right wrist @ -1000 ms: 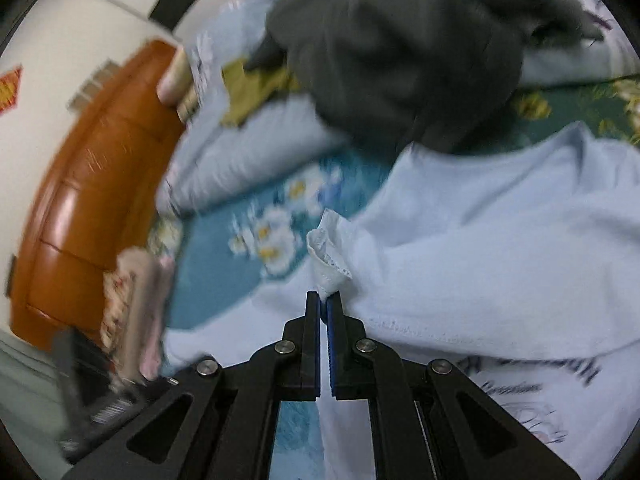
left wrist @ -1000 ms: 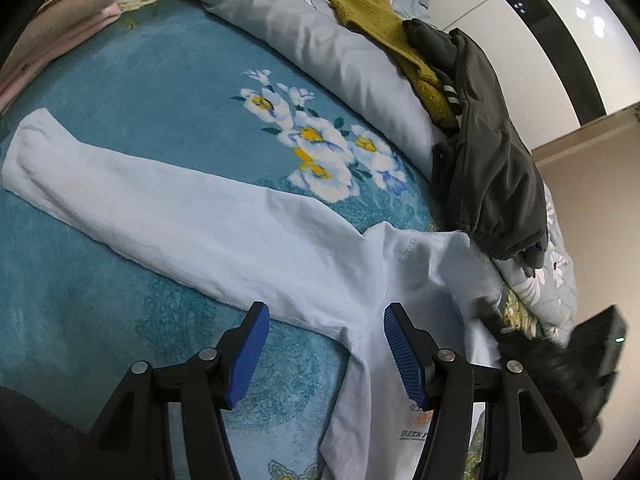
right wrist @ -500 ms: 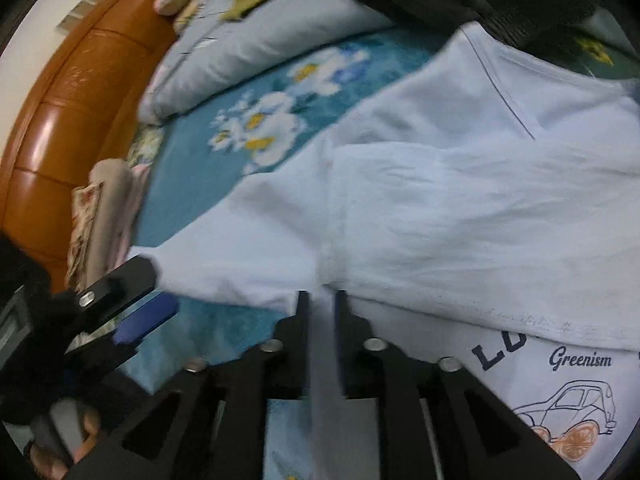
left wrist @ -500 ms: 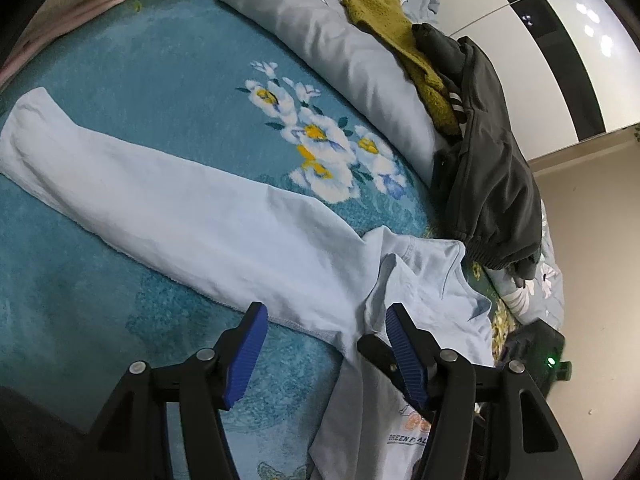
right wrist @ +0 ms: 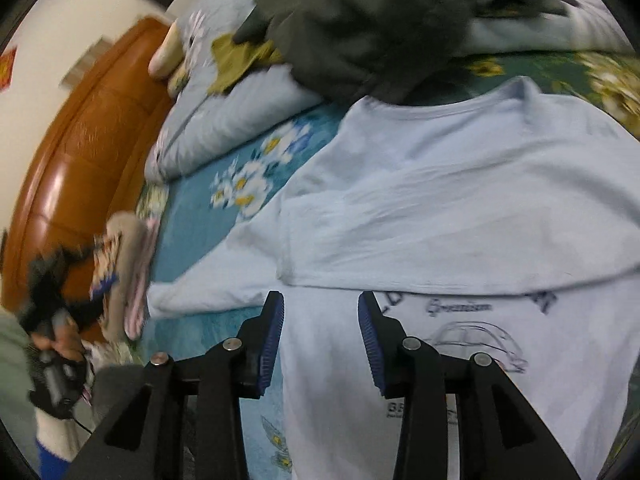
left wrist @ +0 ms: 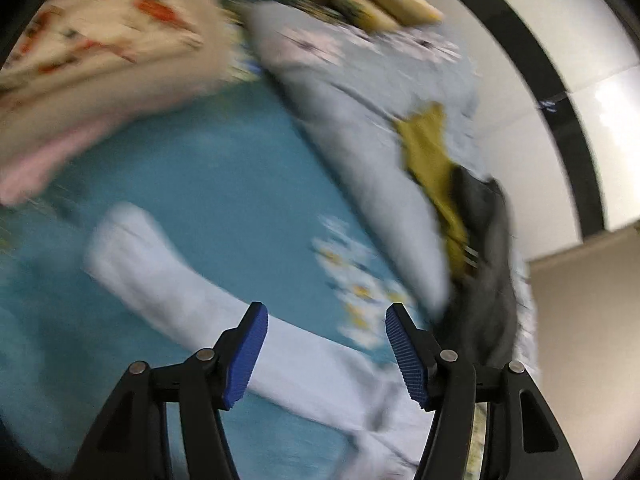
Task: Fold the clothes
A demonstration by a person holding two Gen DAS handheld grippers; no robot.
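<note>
Left gripper [left wrist: 326, 344]: jaws spread wide, nothing between the blue pads; it hangs above the long sleeve [left wrist: 168, 284] at lower centre of the left wrist frame (this view is heavily motion-blurred)
Right gripper [right wrist: 320, 336]: jaws apart, empty, poised over the shirt's side edge at lower centre of the right wrist frame
Shirt [right wrist: 460, 208]: pale blue, long-sleeved, lying flat on the teal floral bedspread [right wrist: 188, 240]; one sleeve is folded across the chest, above a car print [right wrist: 476, 340]
Long sleeve: stretched out toward the left of the frame, cuff at middle left
Grey garment [right wrist: 360, 28]: heaped at upper centre, just beyond the shirt's collar
Mustard garment [left wrist: 432, 164]: on the pale quilt [left wrist: 360, 128], upper right
Headboard [right wrist: 80, 152]: brown, left edge of the right wrist frame
Person's hand [right wrist: 56, 340]: lower left, gripping the other tool's handle
</note>
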